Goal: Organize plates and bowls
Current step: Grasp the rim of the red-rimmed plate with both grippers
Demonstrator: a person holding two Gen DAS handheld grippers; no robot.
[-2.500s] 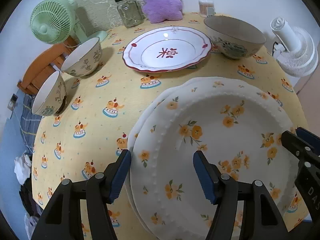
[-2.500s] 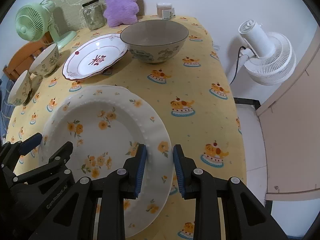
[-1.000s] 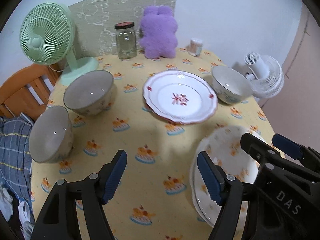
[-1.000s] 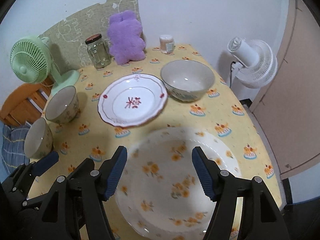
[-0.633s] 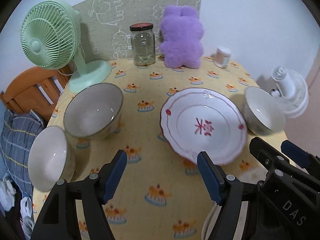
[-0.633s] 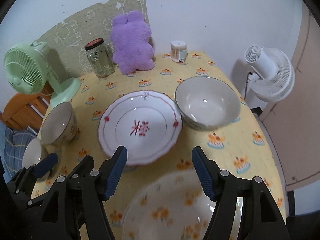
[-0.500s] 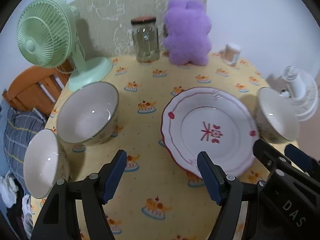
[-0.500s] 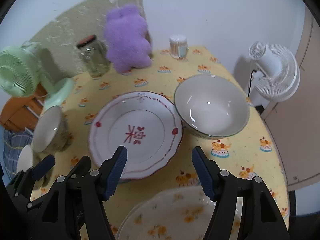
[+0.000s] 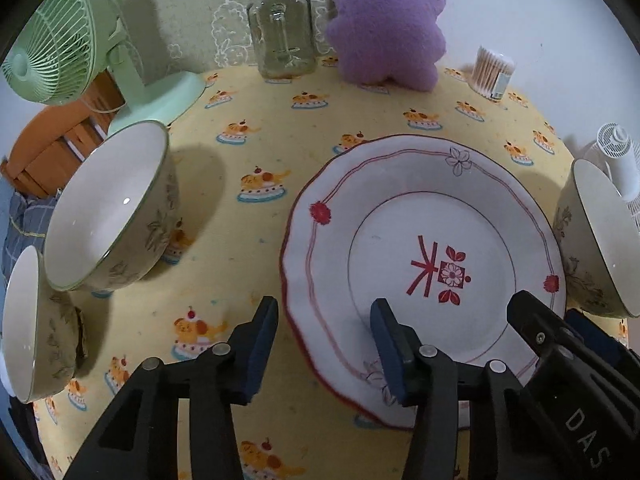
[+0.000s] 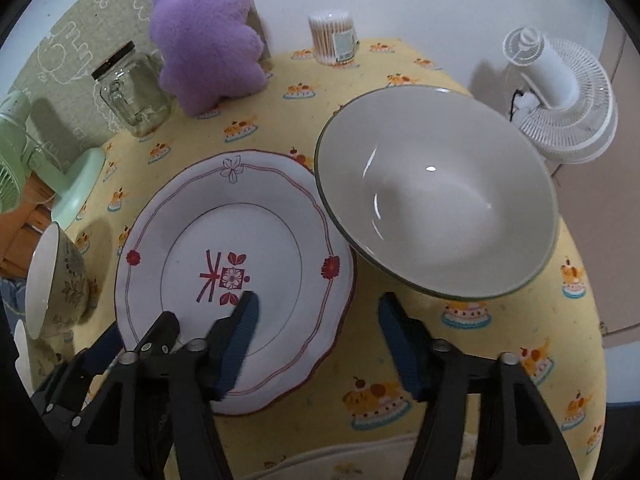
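A white plate with a red rim (image 9: 424,240) (image 10: 256,240) lies on the yellow tablecloth. My left gripper (image 9: 324,344) straddles the plate's near left edge. Its jaws are closing, with a gap still showing beside the rim. My right gripper (image 10: 320,332) straddles the plate's near right edge, one finger over the plate and one over the cloth, and its jaws are closing too. A large bowl (image 10: 436,208) (image 9: 596,240) sits just right of the plate. Two patterned bowls (image 9: 108,204) (image 9: 24,320) stand at the left.
Along the back stand a green fan (image 9: 72,36), a glass jar (image 9: 282,28), a purple plush (image 9: 384,20) and a tub of cotton swabs (image 10: 334,36). A white fan (image 10: 560,92) stands beyond the table's right edge. The floral plates' rim (image 10: 360,464) shows nearest me.
Both grippers moved forward and down, away from the floral plates to the red-rimmed plate. Both pairs of jaws have narrowed around its edges.
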